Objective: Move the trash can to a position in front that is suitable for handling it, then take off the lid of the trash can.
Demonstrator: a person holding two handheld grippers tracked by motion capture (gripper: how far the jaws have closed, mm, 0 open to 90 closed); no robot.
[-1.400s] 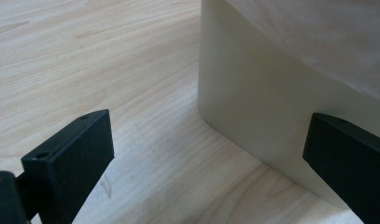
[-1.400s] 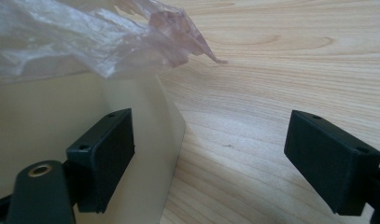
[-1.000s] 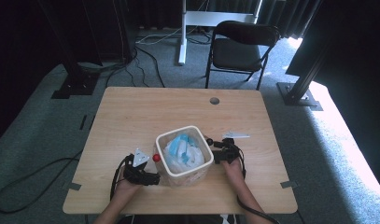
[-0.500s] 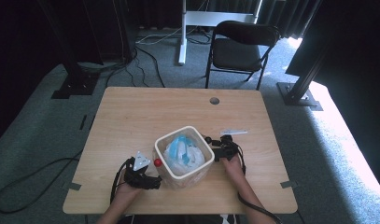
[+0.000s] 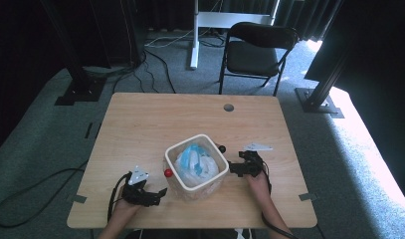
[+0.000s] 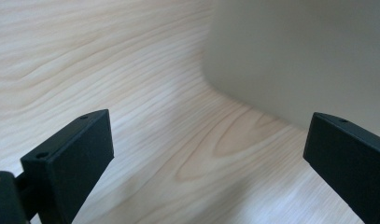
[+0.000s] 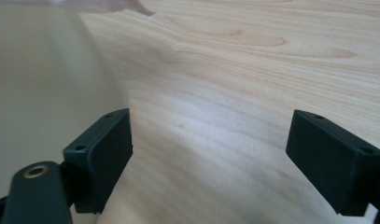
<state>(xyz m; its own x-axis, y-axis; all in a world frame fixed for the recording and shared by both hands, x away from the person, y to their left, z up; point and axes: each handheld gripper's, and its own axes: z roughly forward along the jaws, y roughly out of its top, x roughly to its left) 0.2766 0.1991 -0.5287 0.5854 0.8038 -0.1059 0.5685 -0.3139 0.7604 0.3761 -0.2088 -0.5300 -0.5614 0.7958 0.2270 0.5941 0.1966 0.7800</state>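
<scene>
A pale wooden worktop (image 5: 155, 124) stands on grey carpet (image 5: 36, 149). Beyond it sits 1 black folding chair (image 5: 253, 55), beside a white stand (image 5: 194, 35). Black cables (image 5: 155, 55) trail the floor. Dark curtains hang behind; sunlight falls at right.

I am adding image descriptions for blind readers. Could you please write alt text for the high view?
A white bin lined with a plastic bag stands near the front of a wooden table, with a person's left claw and right claw open on the table at either side of it. A black folding chair stands on grey carpet beyond the table.
</scene>
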